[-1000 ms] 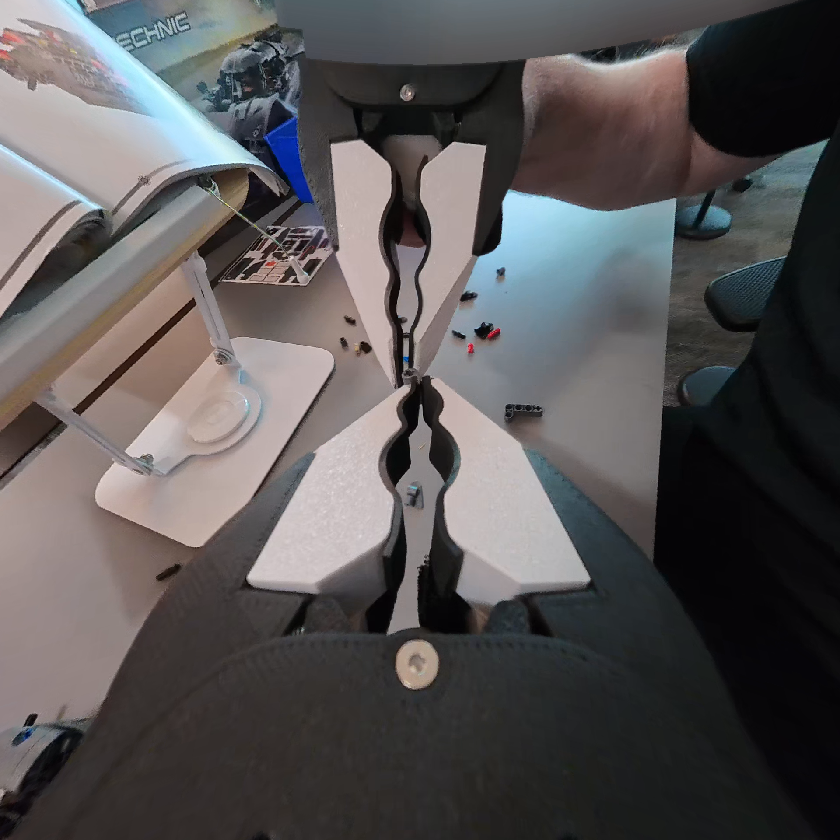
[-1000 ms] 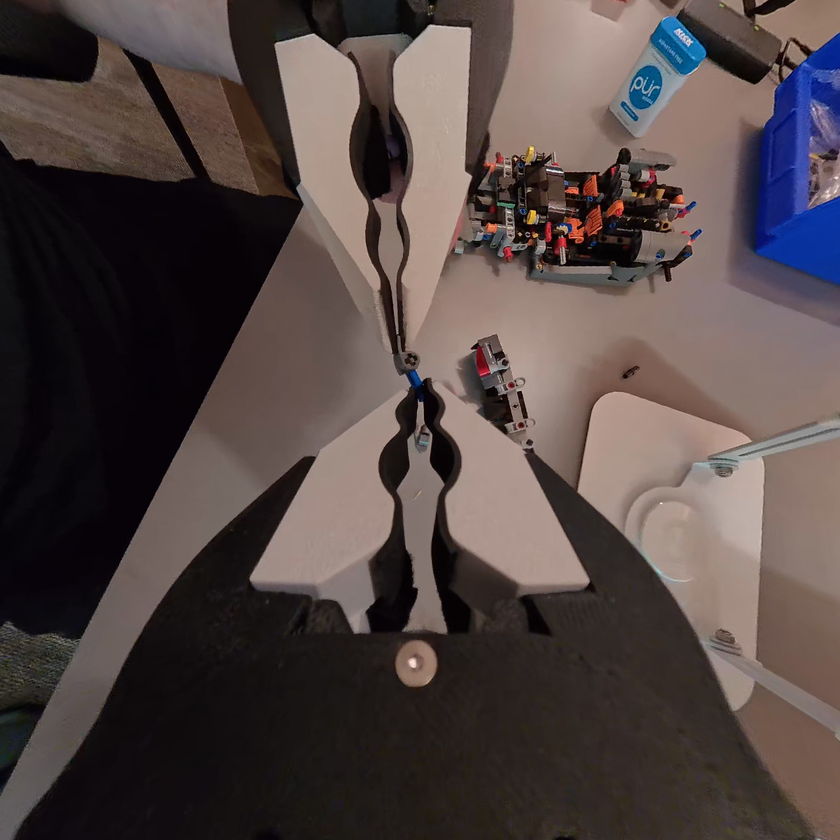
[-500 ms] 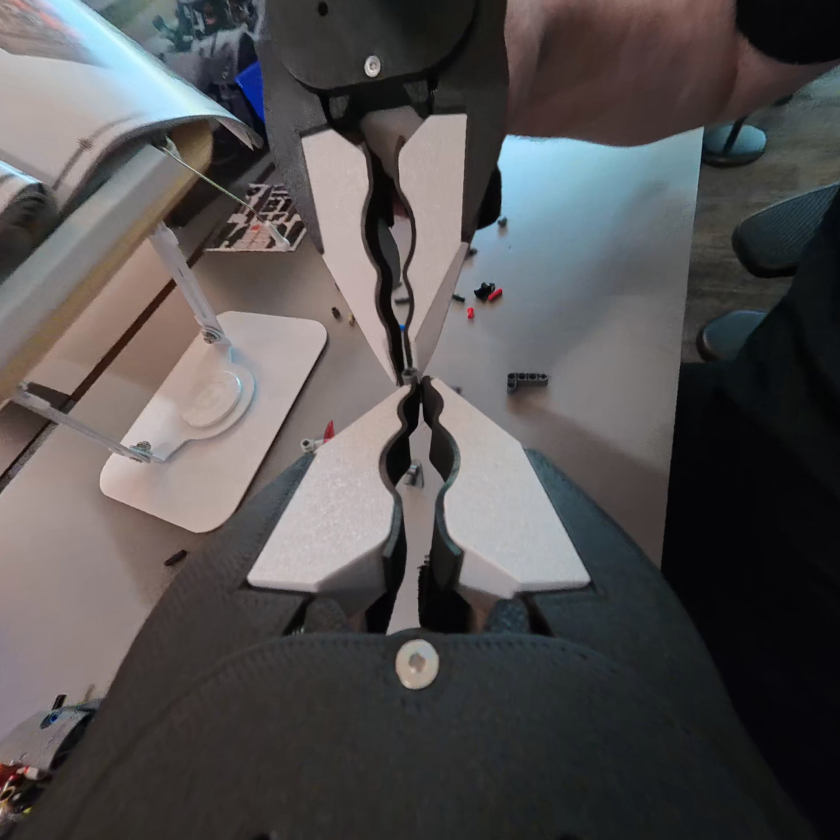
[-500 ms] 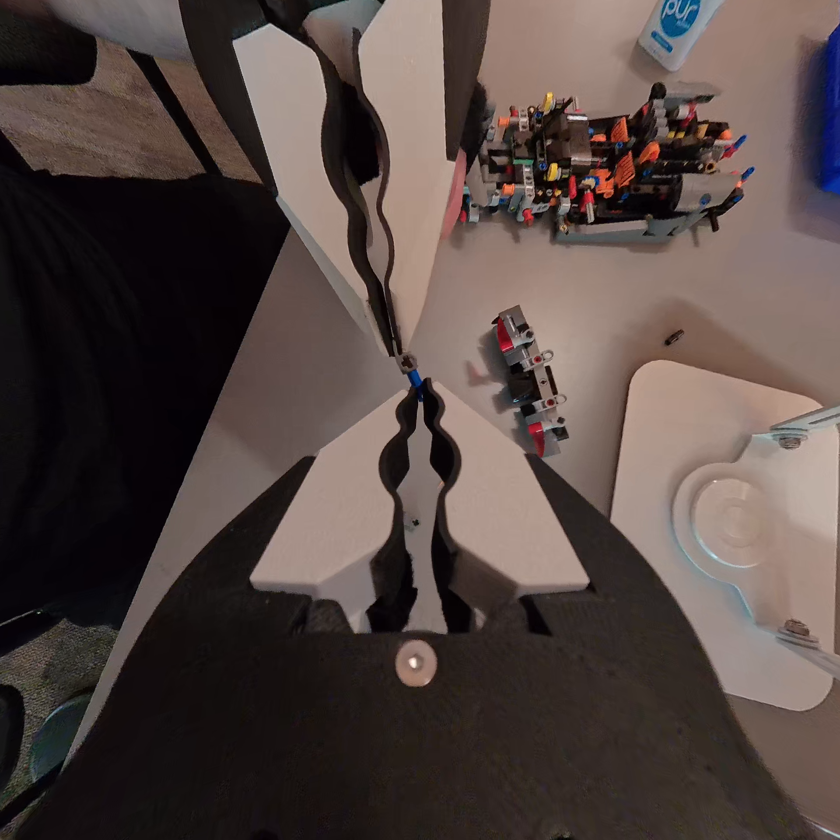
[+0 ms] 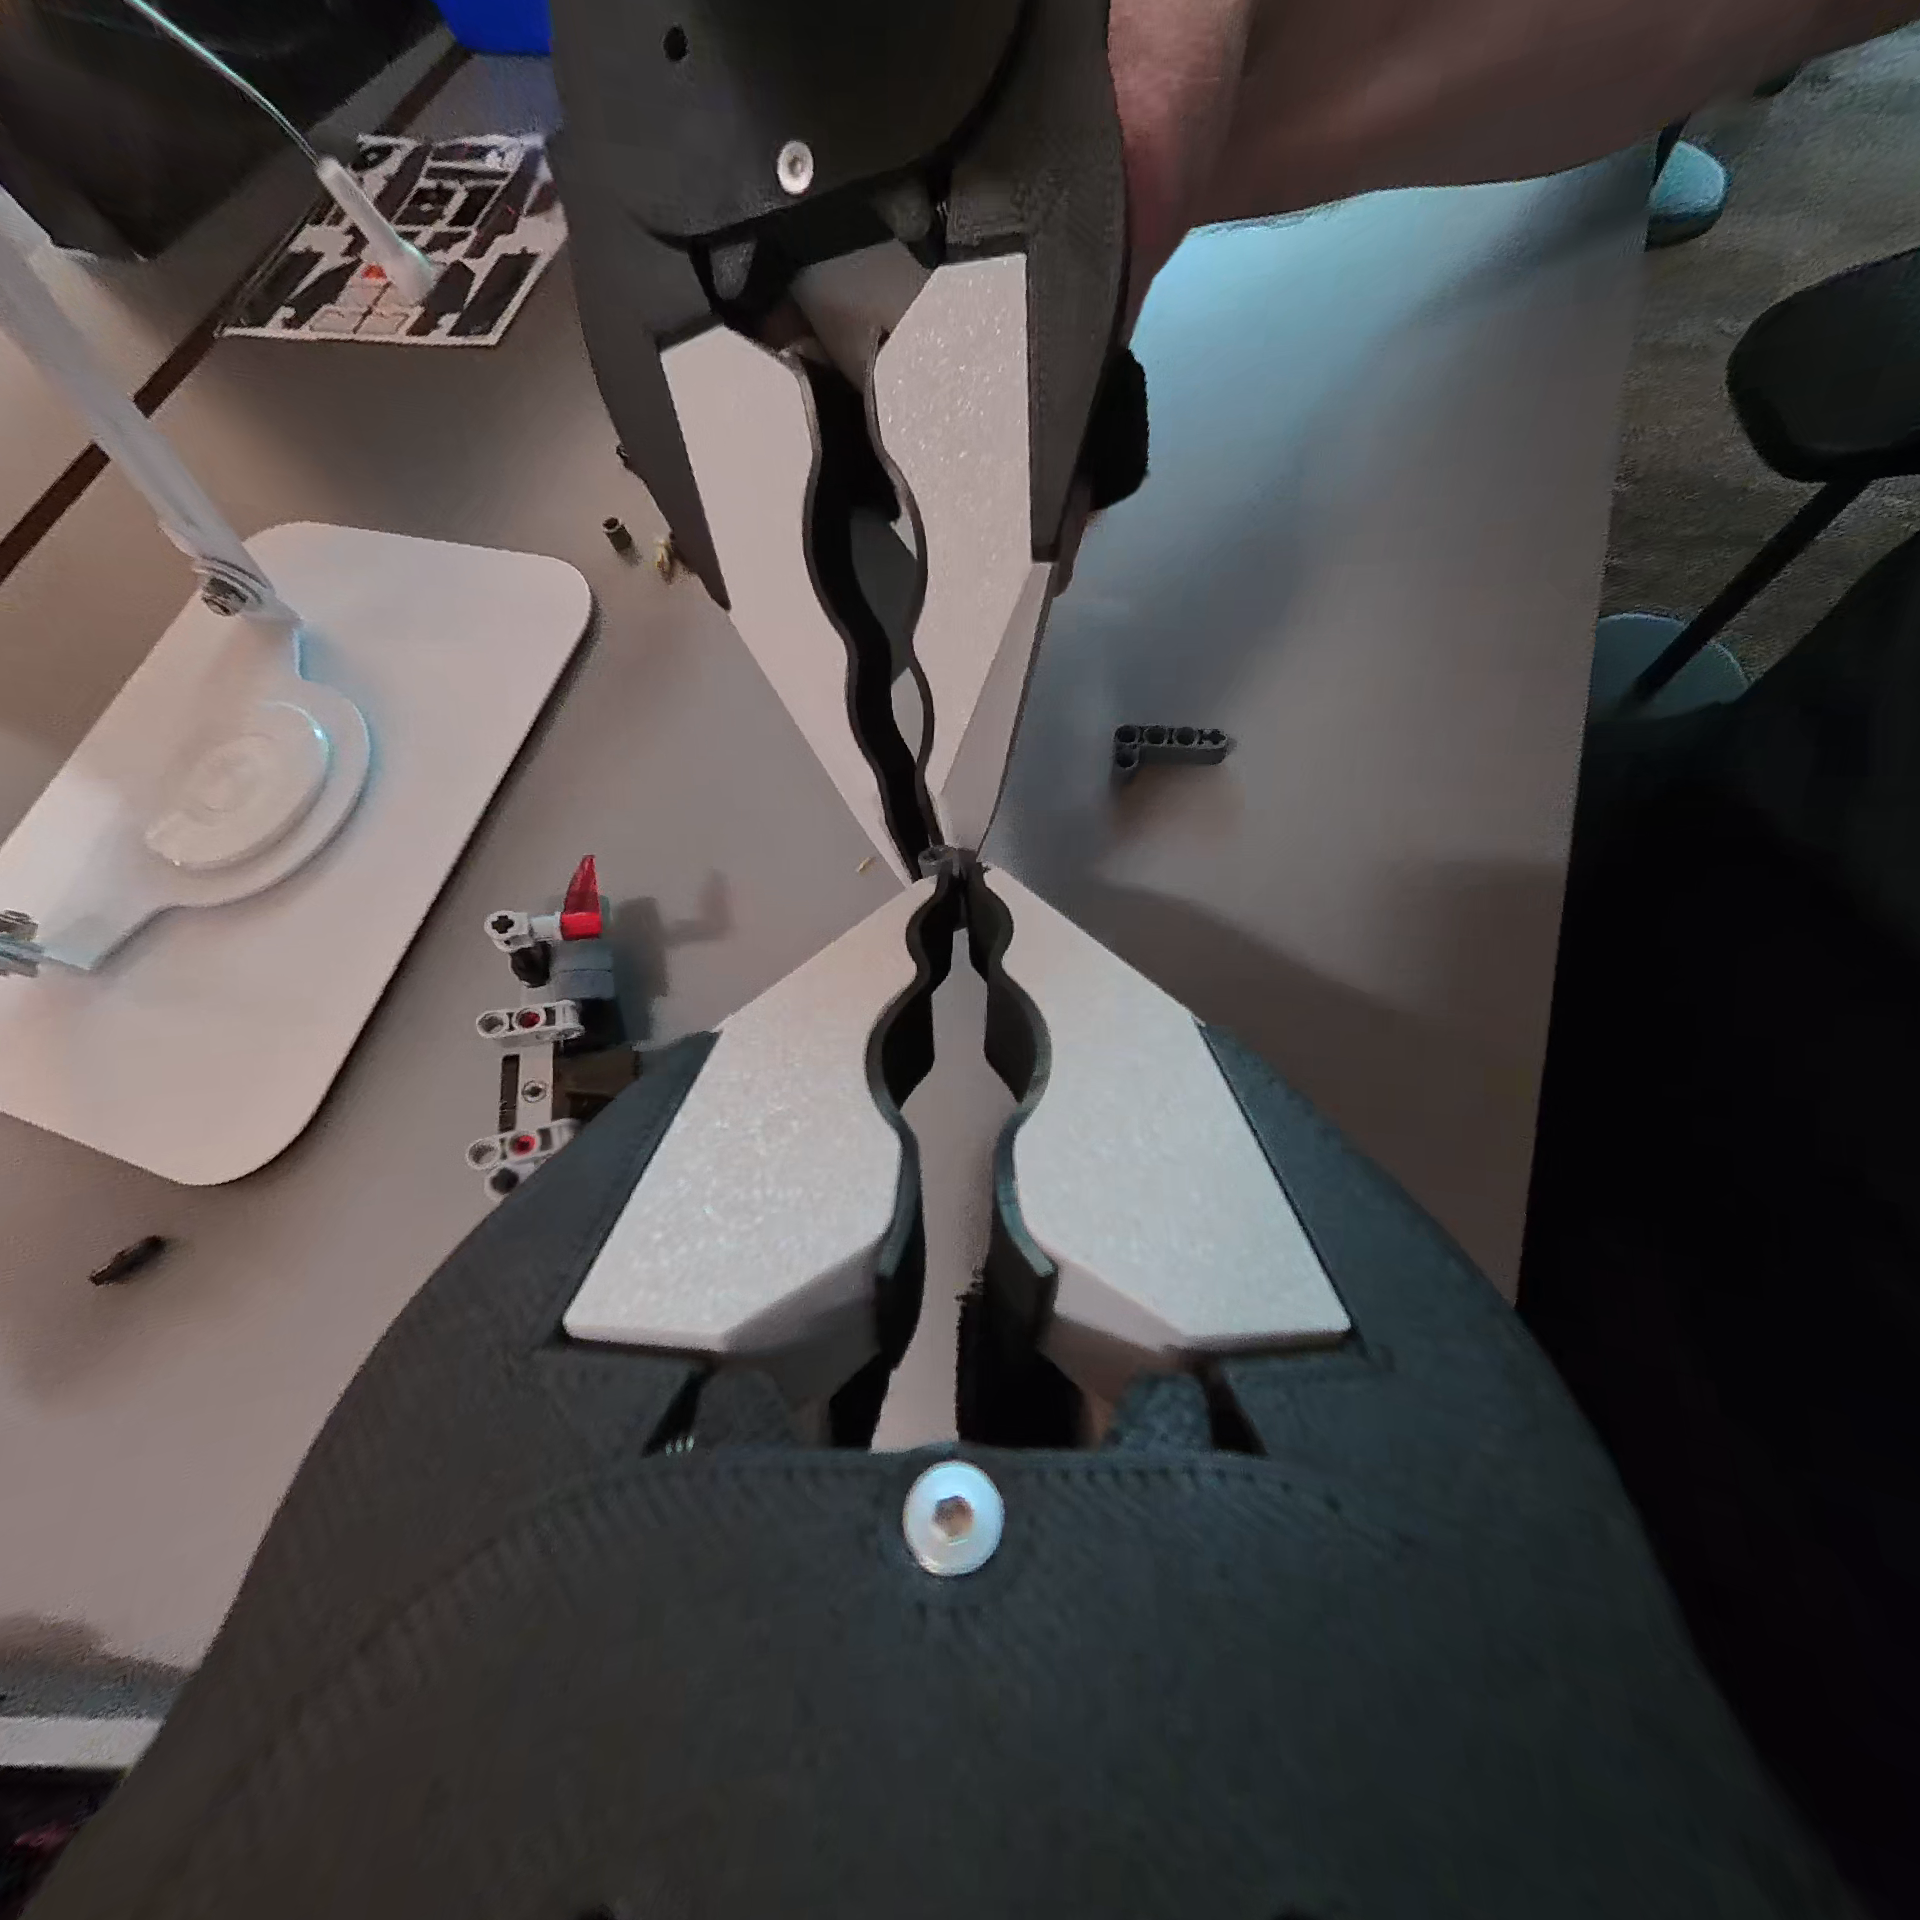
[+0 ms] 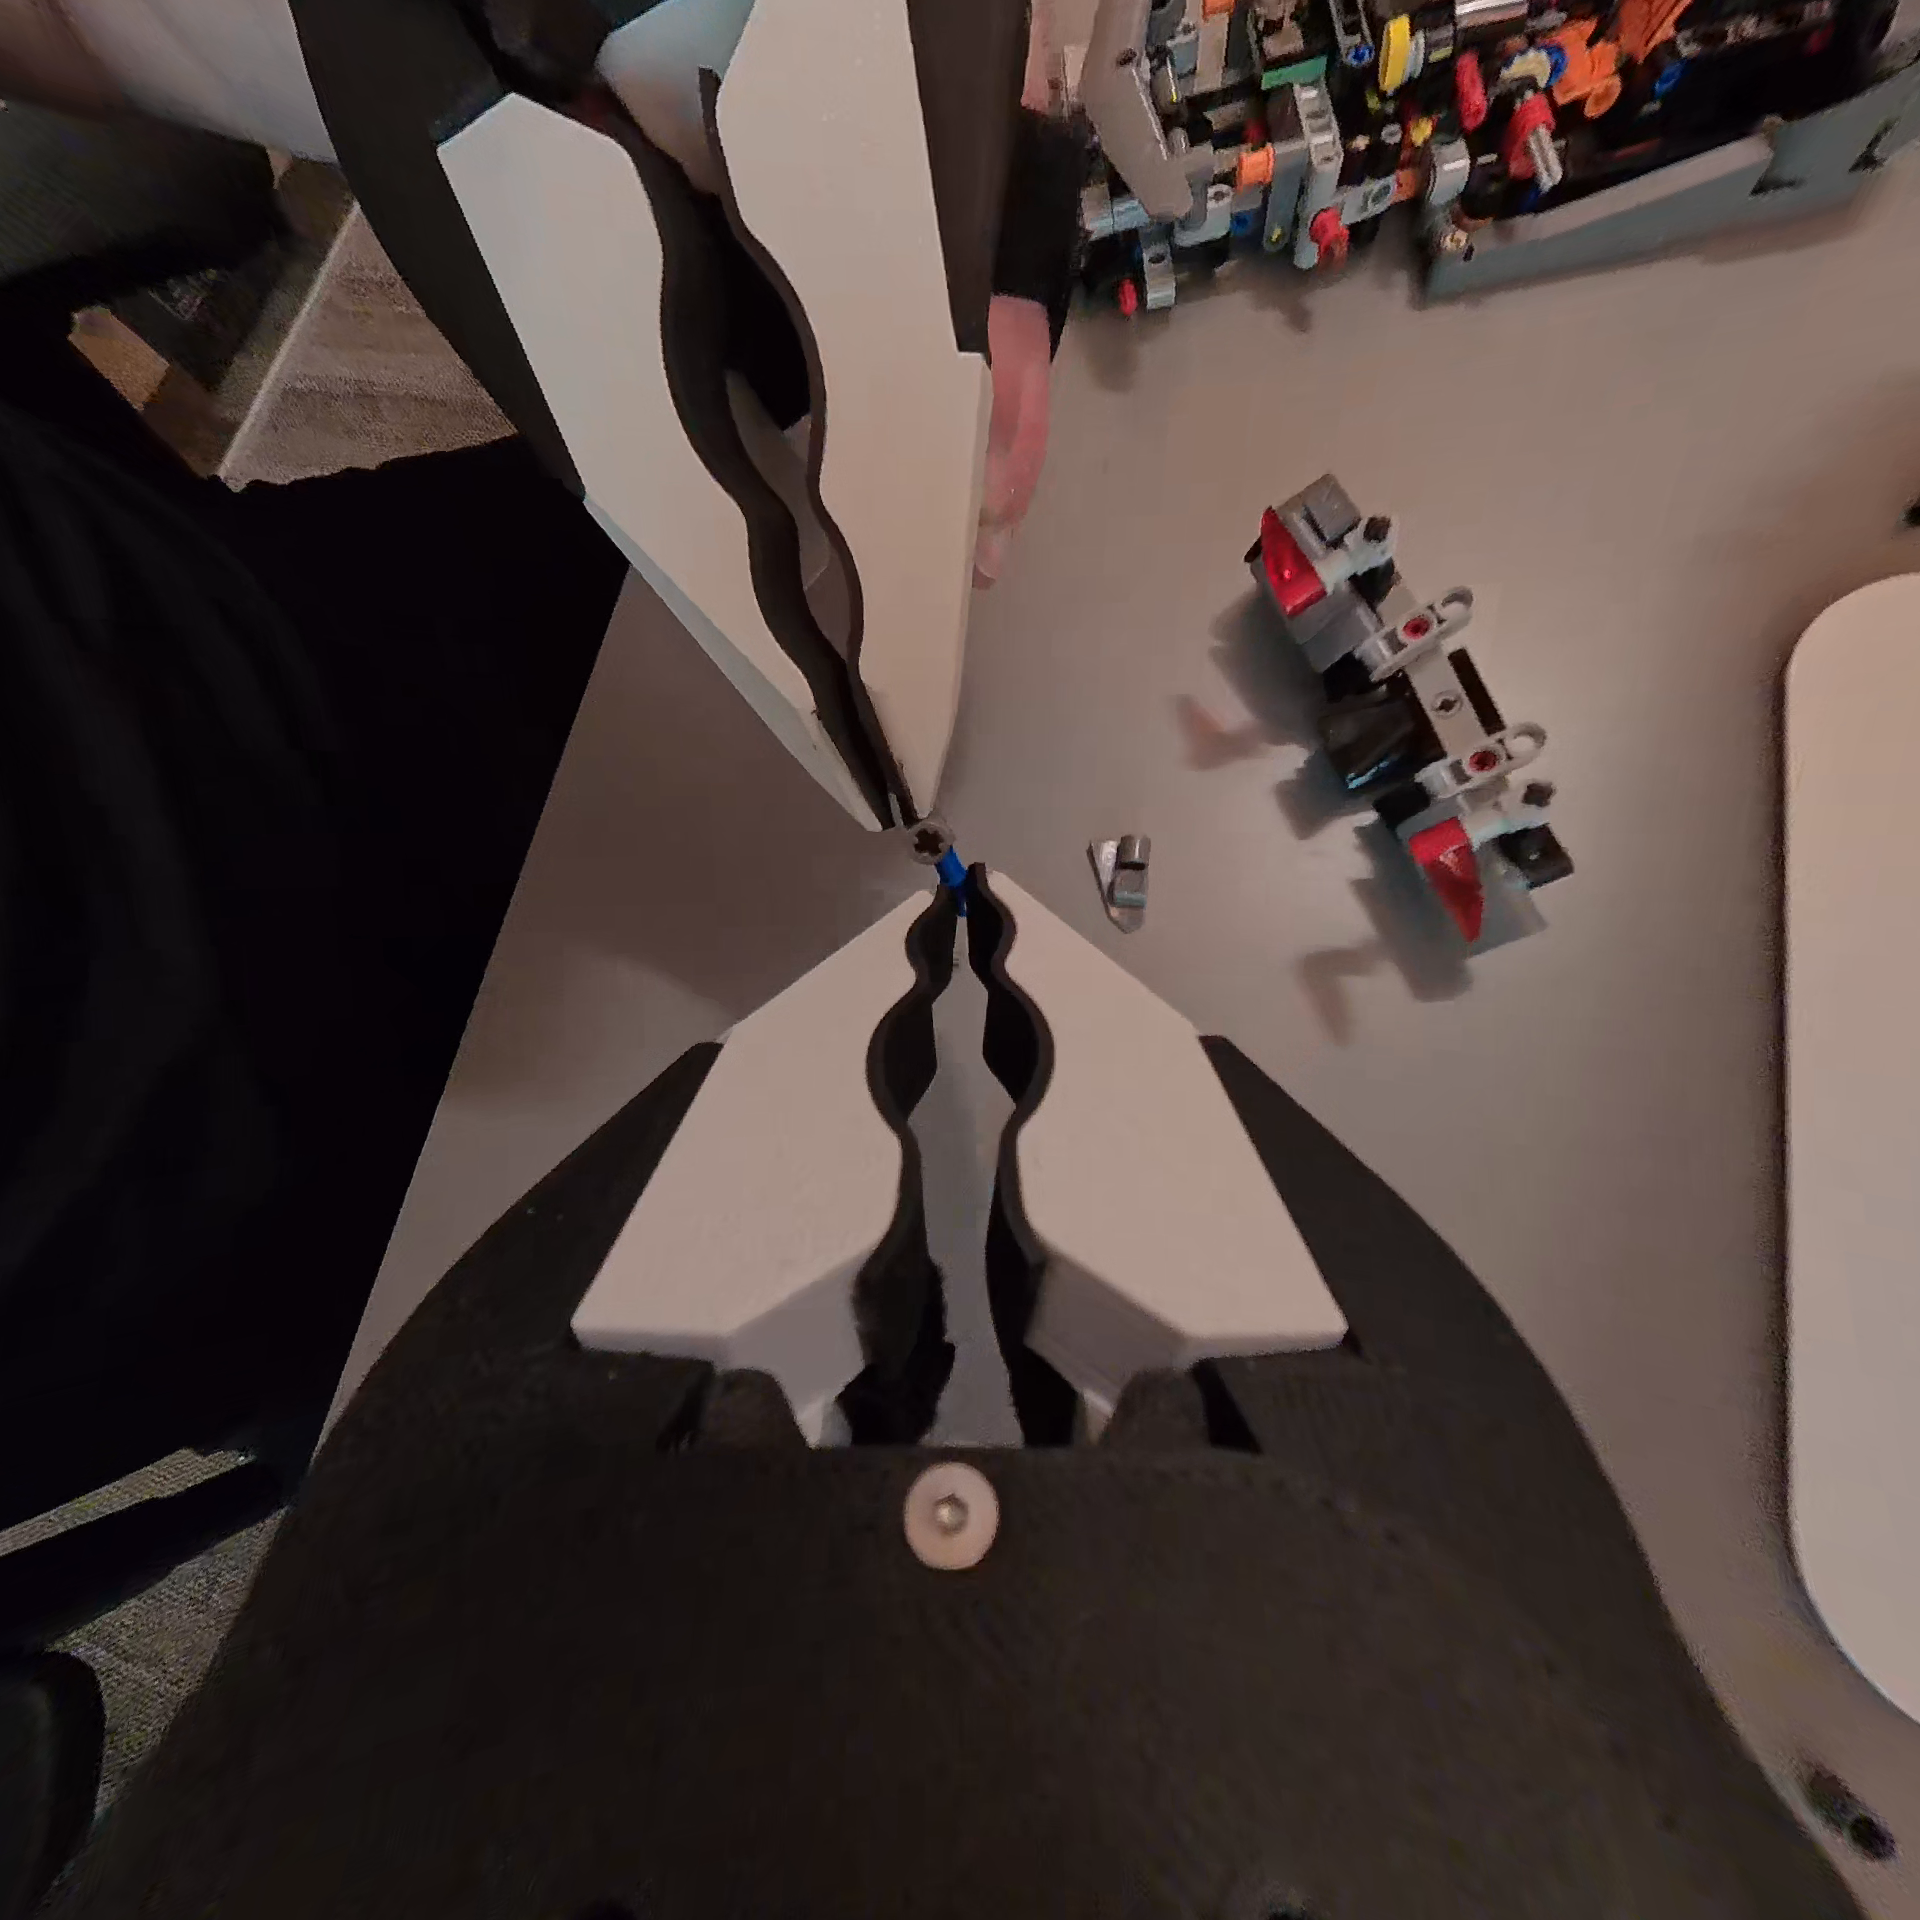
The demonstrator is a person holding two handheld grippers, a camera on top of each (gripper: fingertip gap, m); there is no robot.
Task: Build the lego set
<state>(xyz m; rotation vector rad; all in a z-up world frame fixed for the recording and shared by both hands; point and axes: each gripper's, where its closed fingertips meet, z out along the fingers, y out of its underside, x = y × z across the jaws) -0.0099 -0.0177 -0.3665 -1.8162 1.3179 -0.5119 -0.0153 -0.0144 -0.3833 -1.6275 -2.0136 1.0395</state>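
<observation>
Jaws of both grippers meet tip to tip above the desk (image 6: 1351,1143): the right gripper (image 6: 958,902) pinches a blue pin (image 6: 951,871), the left gripper (image 5: 951,894) clamps a small grey connector (image 6: 928,837). Pin's long axis points straight into the connector's hole, so the push runs along it.

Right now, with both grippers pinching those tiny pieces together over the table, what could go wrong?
1. The right gripper holds the blue pin only at its tips; a sideways push could pop it out.
2. The left gripper grips the grey connector just as thinly, so it may twist.
3. Anything dropped could bounce off the table edge nearby.
</observation>
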